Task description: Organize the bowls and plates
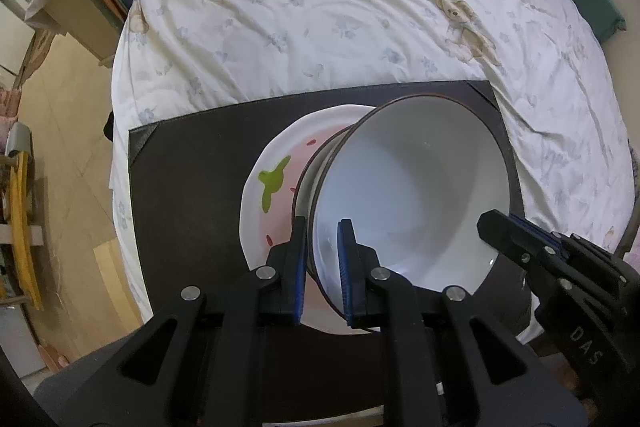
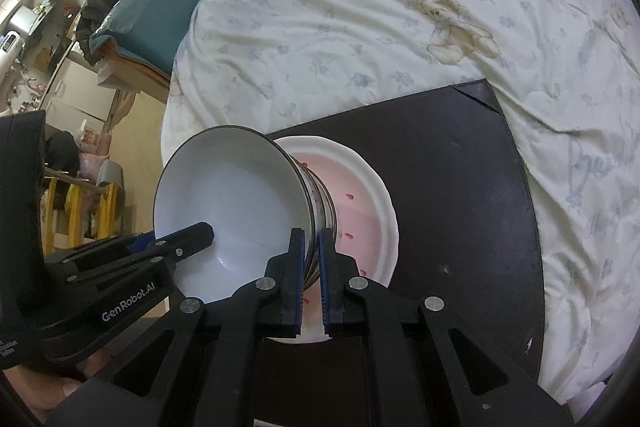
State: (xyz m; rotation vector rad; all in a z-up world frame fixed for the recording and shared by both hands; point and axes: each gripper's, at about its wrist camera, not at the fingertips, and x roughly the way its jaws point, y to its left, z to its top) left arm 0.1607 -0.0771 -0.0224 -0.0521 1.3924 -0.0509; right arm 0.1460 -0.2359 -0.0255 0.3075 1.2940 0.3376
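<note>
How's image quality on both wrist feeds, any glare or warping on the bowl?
Left wrist view: sharp, strong fisheye bend with dark corners; a small glint low inside the white bowl, nothing washed out. Right wrist view: same bending, the black mat edge curves; the bowl interior is evenly lit, and a bright flare sits at the far left edge.

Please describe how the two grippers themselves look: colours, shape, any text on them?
Both are matte black plastic with silver round bolts and blue ribbed pads. The left gripper body reads "GenRobot.AI" in white; the right gripper body reads "DAS". No cables are visible.
</note>
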